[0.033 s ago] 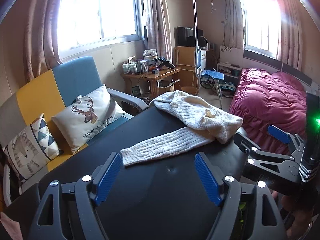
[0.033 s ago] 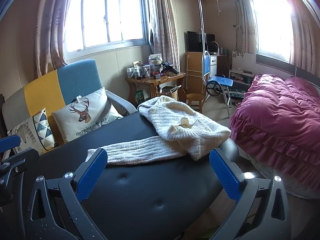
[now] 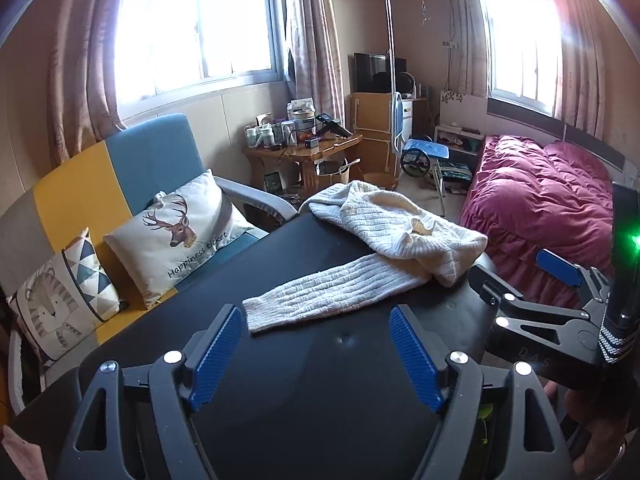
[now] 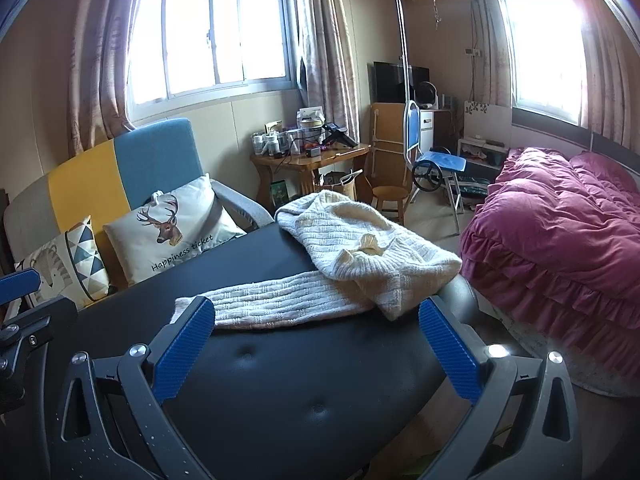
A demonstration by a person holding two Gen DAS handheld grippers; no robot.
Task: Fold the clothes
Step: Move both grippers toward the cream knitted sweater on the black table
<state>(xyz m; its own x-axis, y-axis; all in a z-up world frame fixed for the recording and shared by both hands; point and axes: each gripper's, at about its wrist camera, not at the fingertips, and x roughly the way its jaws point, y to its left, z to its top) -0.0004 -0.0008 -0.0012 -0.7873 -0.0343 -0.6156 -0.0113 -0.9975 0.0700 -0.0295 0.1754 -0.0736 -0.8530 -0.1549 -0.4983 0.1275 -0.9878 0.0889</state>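
A cream knitted sweater (image 3: 400,228) (image 4: 360,236) lies bunched at the far end of a black padded table (image 3: 288,256) (image 4: 320,376). One sleeve (image 3: 332,292) (image 4: 280,304) stretches flat toward me and to the left. My left gripper (image 3: 314,320) hovers open just short of the sleeve's cuff, with nothing between its blue pads. My right gripper (image 4: 316,308) is open too, in front of the sleeve's middle, and holds nothing. In the left wrist view the right gripper (image 3: 560,280) shows at the table's right edge.
A yellow and blue sofa (image 3: 132,160) with a deer pillow (image 3: 176,232) borders the table's left side. A bed with a magenta quilt (image 3: 540,200) lies to the right. Beyond the table stand a cluttered wooden side table (image 3: 304,148) and a blue chair (image 3: 424,148).
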